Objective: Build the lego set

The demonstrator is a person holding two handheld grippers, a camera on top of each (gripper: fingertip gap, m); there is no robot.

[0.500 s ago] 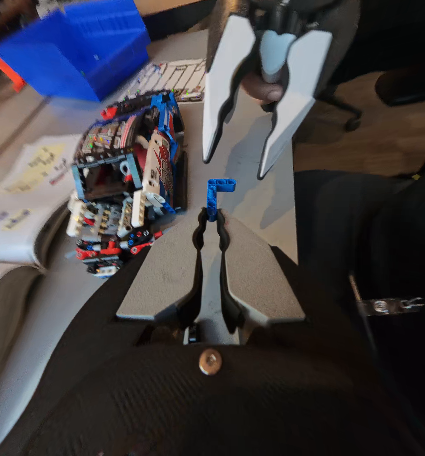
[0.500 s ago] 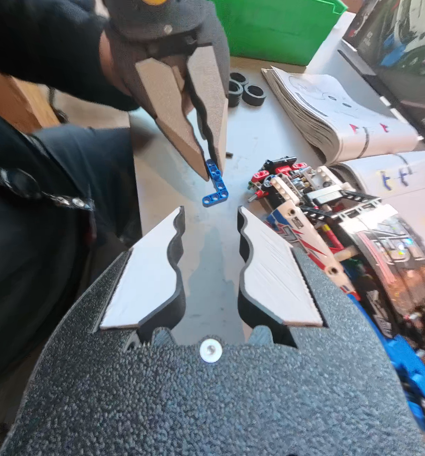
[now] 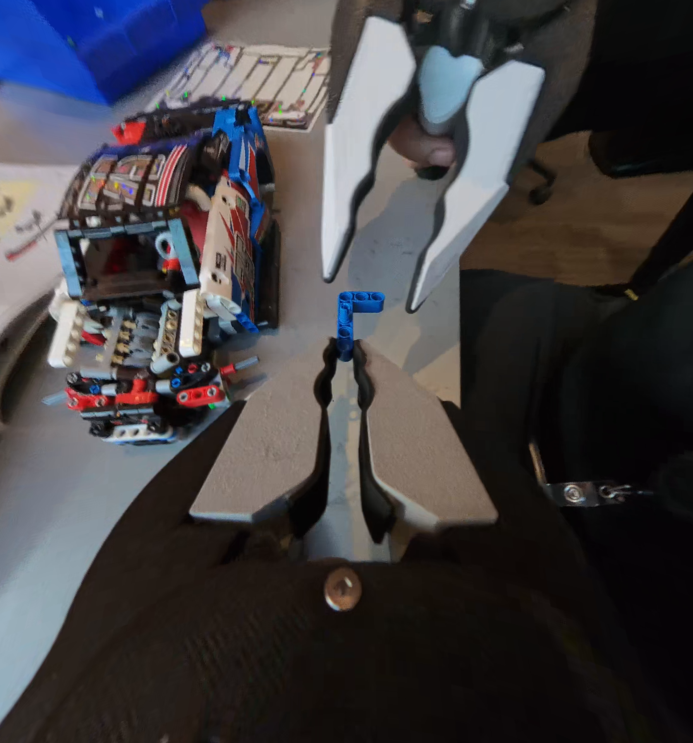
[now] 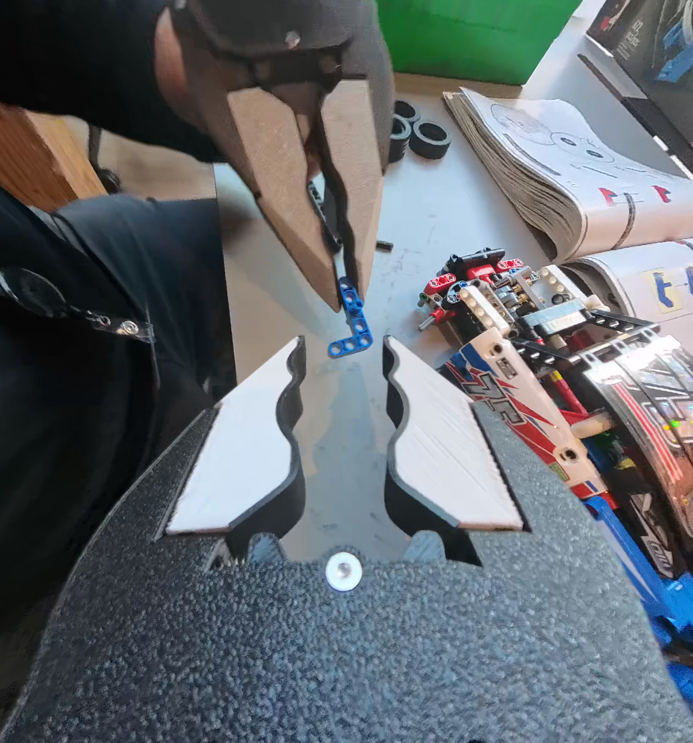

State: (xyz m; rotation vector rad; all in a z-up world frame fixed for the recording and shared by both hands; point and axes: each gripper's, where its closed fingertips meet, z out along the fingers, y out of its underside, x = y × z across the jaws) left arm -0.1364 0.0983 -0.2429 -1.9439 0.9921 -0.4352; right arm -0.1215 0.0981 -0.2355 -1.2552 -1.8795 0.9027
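My left gripper (image 3: 344, 350) is shut on the long arm of a blue L-shaped lego beam (image 3: 353, 311) and holds it over the grey table. The same beam (image 4: 353, 323) shows in the right wrist view, pinched at the tips of the left gripper (image 4: 349, 299). My right gripper (image 4: 343, 347) is open and empty, its white fingertips facing the beam's short arm; in the left wrist view it (image 3: 371, 293) points down at the beam from above. The partly built lego car (image 3: 164, 273) stands left of the beam, and shows at the right in the right wrist view (image 4: 558, 382).
An open instruction booklet (image 4: 570, 169) lies behind the car, with several black tyres (image 4: 421, 134) and a green bin (image 4: 469, 36) beyond. A blue bin (image 3: 75, 44) and a sticker sheet (image 3: 264, 84) sit at the far side. The table edge (image 3: 457, 341) runs by the person's dark clothing. My two grippers' fingertips are within a few centimetres of each other.
The two grippers have come closer together; the right gripper's tips now nearly flank the beam's short arm. The left gripper still holds the beam.
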